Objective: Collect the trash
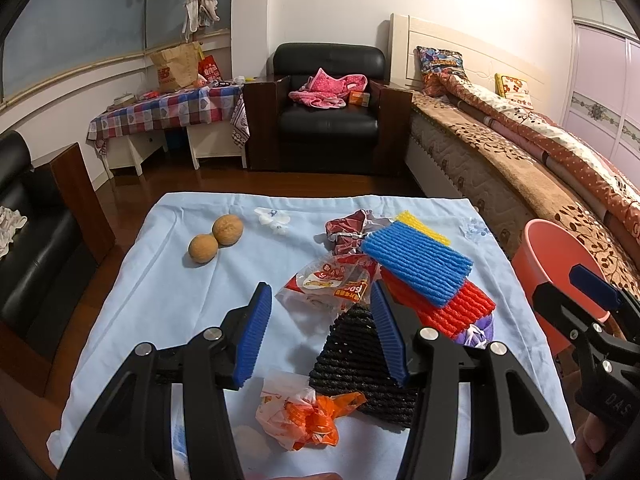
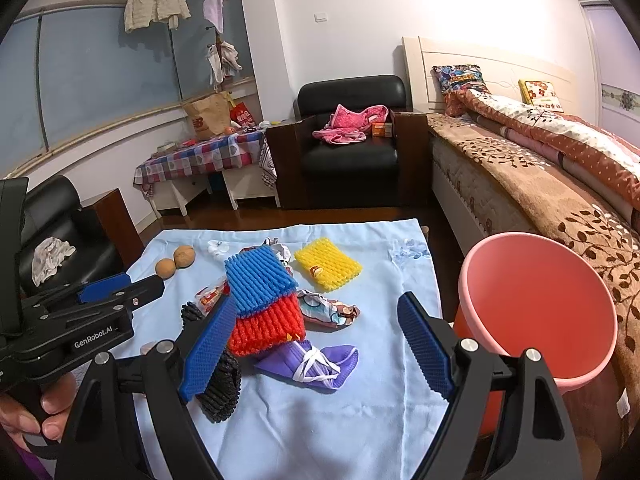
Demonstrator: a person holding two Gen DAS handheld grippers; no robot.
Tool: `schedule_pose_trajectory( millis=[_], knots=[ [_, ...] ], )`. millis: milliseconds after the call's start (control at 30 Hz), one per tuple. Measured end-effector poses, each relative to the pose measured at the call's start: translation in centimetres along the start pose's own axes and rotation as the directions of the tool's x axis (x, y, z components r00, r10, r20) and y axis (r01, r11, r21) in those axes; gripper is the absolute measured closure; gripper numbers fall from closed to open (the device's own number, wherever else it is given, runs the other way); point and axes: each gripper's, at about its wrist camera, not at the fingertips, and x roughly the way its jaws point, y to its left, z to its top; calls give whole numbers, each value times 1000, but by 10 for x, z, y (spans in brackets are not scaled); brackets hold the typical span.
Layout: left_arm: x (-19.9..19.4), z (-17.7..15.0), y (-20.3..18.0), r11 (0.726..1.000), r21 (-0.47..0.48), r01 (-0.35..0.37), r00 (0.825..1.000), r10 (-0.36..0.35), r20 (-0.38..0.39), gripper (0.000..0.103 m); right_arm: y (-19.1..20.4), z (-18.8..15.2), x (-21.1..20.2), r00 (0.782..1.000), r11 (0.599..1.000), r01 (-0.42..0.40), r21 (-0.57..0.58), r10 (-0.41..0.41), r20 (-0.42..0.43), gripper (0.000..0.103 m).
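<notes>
From the left wrist, the left gripper [image 1: 322, 334] hangs spread and empty over a black foam net [image 1: 362, 364] on the pale blue cloth [image 1: 132, 300], and only this view shows the orange-and-white bag [image 1: 306, 414] at the near edge, plus a snack wrapper [image 1: 334, 284] whose print is too small to read.

From the right wrist, the right gripper [image 2: 320, 344] is likewise spread with nothing between its fingers; here alone the purple wrapper [image 2: 316, 362] and yellow foam net [image 2: 328, 266] show whole, with blue foam net [image 2: 258, 280] stacked on red foam net [image 2: 266, 326], beside the pink bin [image 2: 538, 312]. The other tool's body reads "GenRobot.AI"; a bed [image 2: 540, 184] and black armchair [image 2: 352, 140] stand behind.
</notes>
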Motion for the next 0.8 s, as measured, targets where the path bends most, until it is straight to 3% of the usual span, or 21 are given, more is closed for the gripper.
schedule_pose_trajectory(
  millis=[800],
  knots=[
    [0, -4, -6, 1000, -2, 5, 1000, -5, -3, 51, -5, -6, 5, 1000, 1000, 2, 11, -1, -15, 21]
  ],
)
